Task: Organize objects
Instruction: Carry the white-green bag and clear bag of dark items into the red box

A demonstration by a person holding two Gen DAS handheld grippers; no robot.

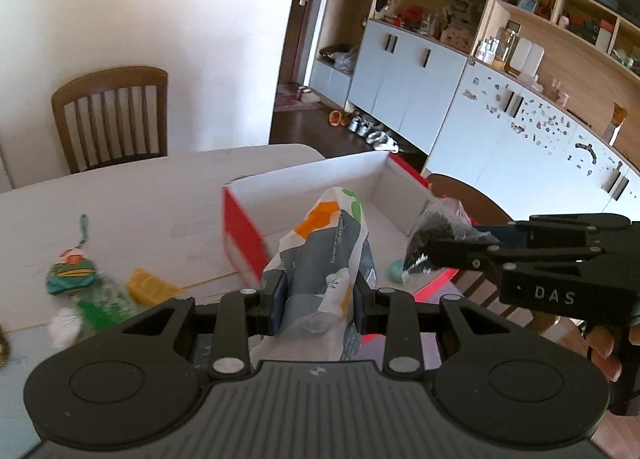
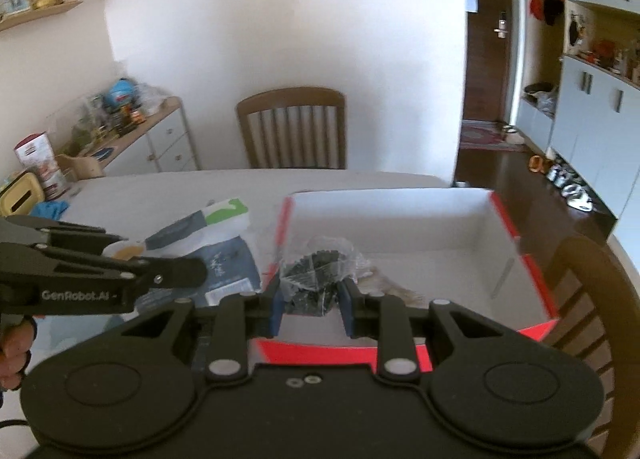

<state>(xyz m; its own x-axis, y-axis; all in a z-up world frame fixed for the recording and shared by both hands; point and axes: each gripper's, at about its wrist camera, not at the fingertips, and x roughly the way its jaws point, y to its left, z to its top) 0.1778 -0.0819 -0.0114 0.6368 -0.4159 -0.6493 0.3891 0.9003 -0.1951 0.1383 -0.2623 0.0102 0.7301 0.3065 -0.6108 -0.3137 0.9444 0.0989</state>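
Pinched between the blue pads of the left gripper [image 1: 320,295] is a crinkled white plastic pouch printed in grey, orange and green [image 1: 332,243], held upright just short of the near wall of the red-sided, white-lined cardboard box [image 1: 320,179]. To its right, the right gripper [image 2: 312,303] is pressed shut on a small clear bag of dark, loose pieces [image 2: 316,275], which hangs over the near left corner of the box. Both items appear to be in transit toward the box, so the step is judged to be depositing. Each bag should be carried past the rim and lowered inside before any release, and the two grippers should be kept apart. A green soft toy [image 1: 72,271] and a yellow packet [image 1: 150,285] are left on the white table [image 1: 120,195], far left.
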